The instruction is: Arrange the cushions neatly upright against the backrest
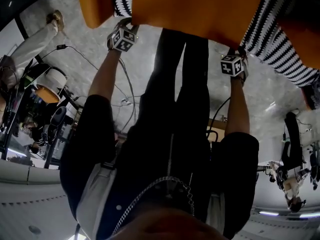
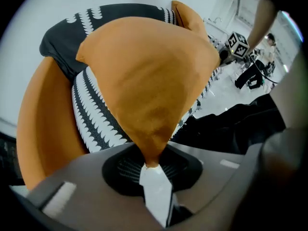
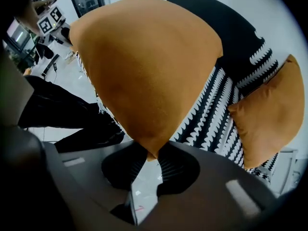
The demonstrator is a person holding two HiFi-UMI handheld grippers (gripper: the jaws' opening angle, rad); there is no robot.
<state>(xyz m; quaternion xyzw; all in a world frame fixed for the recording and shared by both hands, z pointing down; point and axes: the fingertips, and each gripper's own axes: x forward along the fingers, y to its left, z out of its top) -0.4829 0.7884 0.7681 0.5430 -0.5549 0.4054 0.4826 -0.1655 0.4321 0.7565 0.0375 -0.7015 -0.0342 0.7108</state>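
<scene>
A large orange cushion point(image 1: 200, 6) hangs by its two lower corners, one in each gripper. My left gripper point(image 2: 153, 163) is shut on one corner of this cushion point(image 2: 149, 81); in the head view it point(image 1: 124, 25) sits at the cushion's left edge. My right gripper point(image 3: 154, 155) is shut on the other corner of the cushion point(image 3: 144, 66) and shows at the right point(image 1: 239, 53). Behind the cushion lies a black-and-white patterned seat point(image 3: 216, 109) point(image 2: 96, 121). A second orange cushion point(image 3: 269, 114) rests on that seat, to the right.
Another orange cushion point(image 2: 38, 129) lies at the seat's left side. The person's black trousers point(image 1: 175, 84) stand close to the seat on a marble floor. Cables point(image 1: 90, 64), stands and gear point(image 1: 50, 89) and another person's leg point(image 1: 35, 41) are off to the left.
</scene>
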